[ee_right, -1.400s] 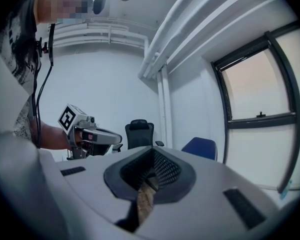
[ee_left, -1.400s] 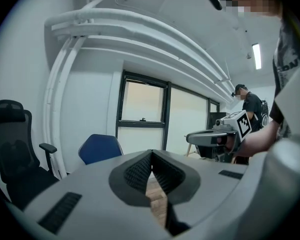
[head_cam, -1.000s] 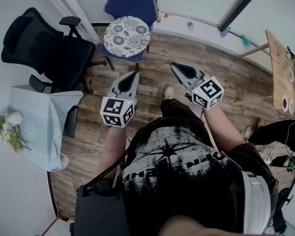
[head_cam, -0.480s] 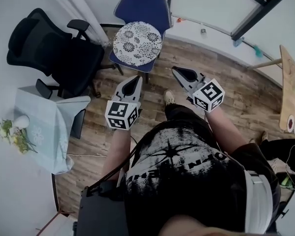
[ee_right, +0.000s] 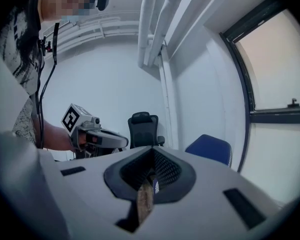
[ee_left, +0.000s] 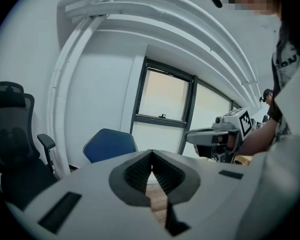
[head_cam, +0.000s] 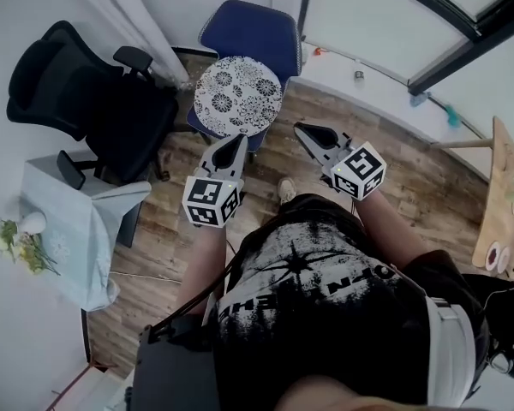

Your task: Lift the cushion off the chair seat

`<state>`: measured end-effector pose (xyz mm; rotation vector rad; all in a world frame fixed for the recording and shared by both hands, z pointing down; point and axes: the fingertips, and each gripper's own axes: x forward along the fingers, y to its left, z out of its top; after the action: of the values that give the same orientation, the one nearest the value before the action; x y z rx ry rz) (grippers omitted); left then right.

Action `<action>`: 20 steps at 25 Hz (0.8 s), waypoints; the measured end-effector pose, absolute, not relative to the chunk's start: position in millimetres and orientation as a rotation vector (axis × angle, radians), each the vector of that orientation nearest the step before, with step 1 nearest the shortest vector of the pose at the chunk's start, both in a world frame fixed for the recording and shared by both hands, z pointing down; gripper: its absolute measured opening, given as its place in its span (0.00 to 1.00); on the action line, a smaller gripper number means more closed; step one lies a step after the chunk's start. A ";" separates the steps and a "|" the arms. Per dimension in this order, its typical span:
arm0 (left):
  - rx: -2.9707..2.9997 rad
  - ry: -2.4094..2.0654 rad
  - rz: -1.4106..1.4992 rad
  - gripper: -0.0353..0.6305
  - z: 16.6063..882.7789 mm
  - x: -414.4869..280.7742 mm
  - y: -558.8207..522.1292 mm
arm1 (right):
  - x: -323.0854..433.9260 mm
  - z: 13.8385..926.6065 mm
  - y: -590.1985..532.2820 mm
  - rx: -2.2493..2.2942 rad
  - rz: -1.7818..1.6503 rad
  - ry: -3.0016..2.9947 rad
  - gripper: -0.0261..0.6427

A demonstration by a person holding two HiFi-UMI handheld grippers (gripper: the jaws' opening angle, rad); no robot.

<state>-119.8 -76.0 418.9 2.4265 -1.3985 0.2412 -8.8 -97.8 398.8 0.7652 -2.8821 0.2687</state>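
Observation:
A round white cushion (head_cam: 238, 97) with a dark floral print lies on the seat of a blue chair (head_cam: 255, 29) by the window wall. My left gripper (head_cam: 237, 137) is shut and empty, its tip just short of the cushion's near edge. My right gripper (head_cam: 301, 129) is also shut and empty, to the right of the seat over the wood floor. In the left gripper view the shut jaws meet at the left gripper (ee_left: 151, 154) tip, with the blue chair's back (ee_left: 110, 144) beyond. The right gripper (ee_right: 152, 151) points past the blue chair (ee_right: 210, 148); the cushion is hidden in both gripper views.
A black office chair (head_cam: 86, 92) stands left of the blue chair. A small table with a pale cloth (head_cam: 77, 229) and flowers (head_cam: 17, 242) sits at the left. A wooden table (head_cam: 505, 204) is at the far right. The white wall and window frame lie behind.
Both grippers have come forward toward the blue chair, and the chair and cushion now sit closer to their tips. Both stay shut.

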 end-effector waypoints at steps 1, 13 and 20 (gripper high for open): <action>2.423 -1.402 0.244 0.07 419.7 -117.7 -85.6 | -7.9 400.2 -107.0 0.756 0.273 -2.883 0.06; 2.395 -1.456 0.248 0.07 426.0 -104.3 -164.8 | 3.8 404.0 -192.5 0.704 0.303 -2.923 0.06; 2.393 -1.464 0.274 0.07 428.2 -107.4 -185.5 | -2.3 409.2 -214.1 0.701 0.325 -2.936 0.06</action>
<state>-107.4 -185.5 428.2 2.3931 -1.4641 0.2742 -2.3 -214.1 409.2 0.7008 -2.9357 0.3247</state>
